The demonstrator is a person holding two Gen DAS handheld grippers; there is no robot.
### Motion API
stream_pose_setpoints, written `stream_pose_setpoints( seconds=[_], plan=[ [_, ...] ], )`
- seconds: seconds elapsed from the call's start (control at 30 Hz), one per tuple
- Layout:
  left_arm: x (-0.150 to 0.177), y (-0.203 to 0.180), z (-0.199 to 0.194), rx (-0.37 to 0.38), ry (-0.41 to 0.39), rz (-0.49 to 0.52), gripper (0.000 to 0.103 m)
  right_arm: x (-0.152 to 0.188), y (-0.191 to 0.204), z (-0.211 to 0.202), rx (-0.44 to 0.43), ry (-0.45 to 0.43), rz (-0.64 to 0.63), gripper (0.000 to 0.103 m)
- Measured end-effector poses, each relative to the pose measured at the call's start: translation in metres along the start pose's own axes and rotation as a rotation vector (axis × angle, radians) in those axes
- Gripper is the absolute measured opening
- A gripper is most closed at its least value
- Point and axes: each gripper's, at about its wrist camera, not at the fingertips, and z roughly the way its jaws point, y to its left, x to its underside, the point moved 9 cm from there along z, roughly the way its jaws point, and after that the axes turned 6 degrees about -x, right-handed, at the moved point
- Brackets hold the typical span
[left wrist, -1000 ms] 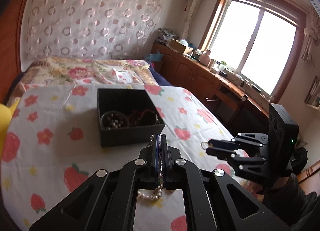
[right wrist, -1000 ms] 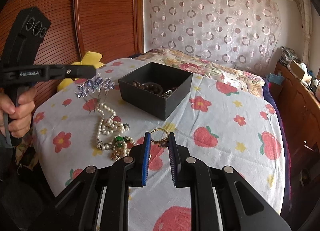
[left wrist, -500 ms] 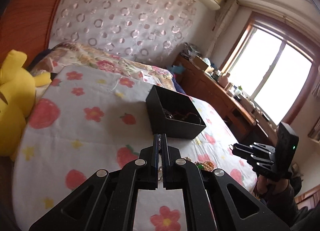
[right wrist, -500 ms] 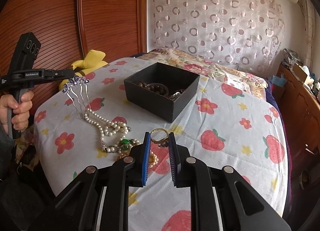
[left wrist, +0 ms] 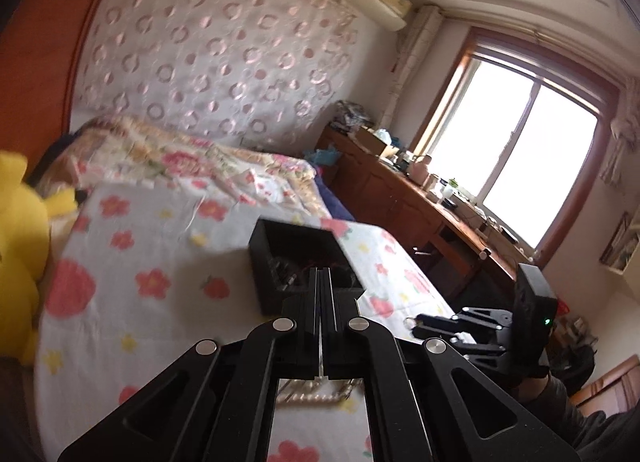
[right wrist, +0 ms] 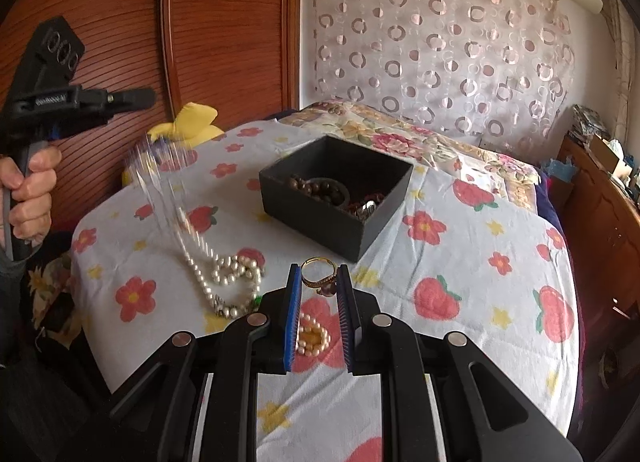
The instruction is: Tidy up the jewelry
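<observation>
Right tongs: jaws a little apart, clamped on gold ring, pinched at the very tips. Ring stands roughly upright, hoop facing the camera, darker setting at its lower edge. From the left wrist view the ring shows at the tip of these tongs, clear of the cloth.

Left tongs: jaws fully together. In the right wrist view they sit high at the far left, held in a hand. Hair comb shows as a blur below their tip, its streak running down to the pearl necklace. Cannot tell whether the comb is gripped.

Black box: open, on the cloth-covered tabletop, dark beads and other pieces already inside.

Key relation: box lies directly beyond the ring, far side, a touch left of the right tongs' line; its near wall is close past the tips. Right hand looks the nearer to the box; left tongs well apart from it, off to the left.

Judgement: the ring goes in next. Needs a short carry forward and over the near wall, then release above the beads.

Risk: ring is held only at the tips; it could twist out.

Small pearl piece lies on the cloth under the right tongs, not yet sorted.
</observation>
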Motion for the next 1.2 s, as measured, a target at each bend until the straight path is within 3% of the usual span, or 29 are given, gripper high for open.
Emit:
stream_pose_setpoints(
  seconds=[0.23,0.37,0.43,0.5,0.7,0.87,0.9,1.0,1.07,1.17,1.2],
  plan=[
    [-0.006,-0.018,0.014,-0.043,0.020,0.083,0.000,-0.037,-0.001,0.011,-0.011,-0.033,-0.011,0.020],
    [0.021,-0.015,0.030,-0.056,0.102,0.123,0.000,-0.047,-0.006,0.015,0.002,-0.036,-0.017,0.020],
    [0.041,-0.013,0.042,-0.096,0.151,0.172,0.000,-0.048,-0.009,0.016,0.005,-0.032,-0.010,0.020],
    [0.062,-0.013,0.056,-0.122,0.200,0.208,0.019,-0.049,-0.014,0.018,0.005,-0.028,0.000,0.020],
    [0.096,-0.026,0.084,-0.145,0.253,0.254,0.047,-0.077,-0.037,0.048,0.022,-0.014,0.026,0.020],
    [0.110,-0.040,0.097,-0.155,0.271,0.287,0.059,-0.090,-0.051,0.089,-0.010,0.036,0.065,0.022],
    [0.114,-0.042,0.100,-0.166,0.277,0.301,0.060,-0.091,-0.052,0.093,-0.023,0.041,0.075,0.027],
    [0.124,-0.045,0.109,-0.185,0.304,0.327,0.060,-0.092,-0.052,0.095,-0.026,0.036,0.079,0.049],
    [0.128,-0.044,0.115,-0.217,0.317,0.345,0.055,-0.090,-0.053,0.091,-0.040,0.024,0.088,0.049],
    [0.127,-0.040,0.118,-0.282,0.306,0.385,0.034,-0.084,-0.053,0.078,-0.046,0.007,0.092,0.050],
    [0.127,-0.039,0.118,-0.283,0.307,0.389,0.018,-0.082,-0.052,0.073,-0.044,0.001,0.086,0.050]
  ],
)
